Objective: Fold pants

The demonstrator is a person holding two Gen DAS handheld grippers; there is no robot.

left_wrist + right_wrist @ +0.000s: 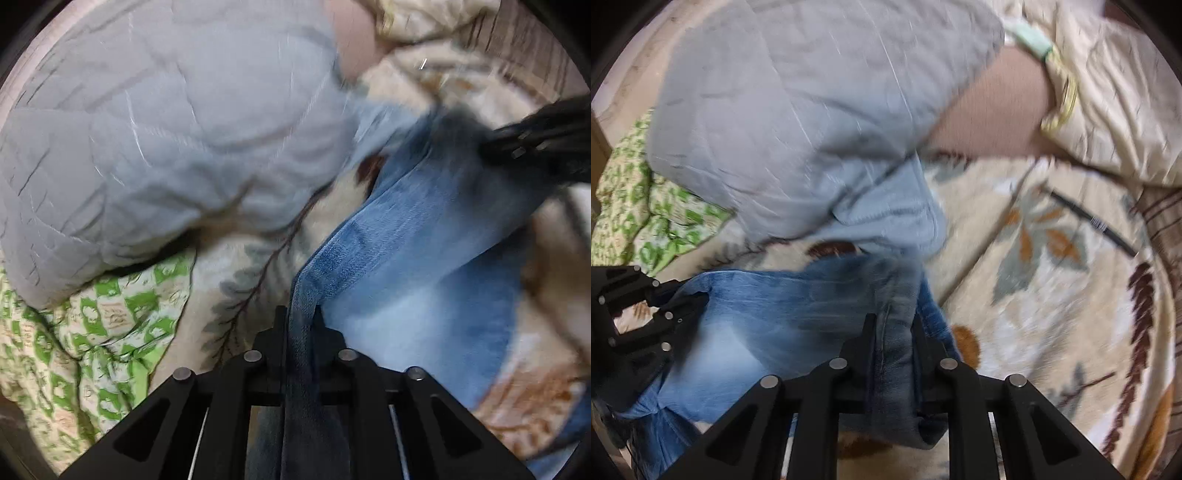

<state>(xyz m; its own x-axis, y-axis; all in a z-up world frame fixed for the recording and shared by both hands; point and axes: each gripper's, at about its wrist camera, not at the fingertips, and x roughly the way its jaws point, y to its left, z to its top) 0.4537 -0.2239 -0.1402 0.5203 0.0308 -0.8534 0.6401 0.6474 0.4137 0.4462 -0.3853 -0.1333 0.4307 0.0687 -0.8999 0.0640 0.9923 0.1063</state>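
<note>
The pants are blue jeans (417, 258), held up and stretched between my two grippers over a leaf-patterned blanket (236, 280). My left gripper (301, 314) is shut on a denim edge that runs between its fingers. My right gripper (892, 321) is shut on a thick folded denim edge. In the right wrist view the jeans (783, 314) span leftward to the left gripper (661, 306). In the left wrist view the right gripper (491, 147) shows at the far right, clamped on the jeans' far end.
A grey quilted cover (166, 140) lies bunched behind the jeans, also in the right wrist view (798, 122). A green checked cloth (92, 332) lies left. A cream pillow (1108, 110) and a thin black stick (1097, 221) lie on the patterned blanket (1052, 295).
</note>
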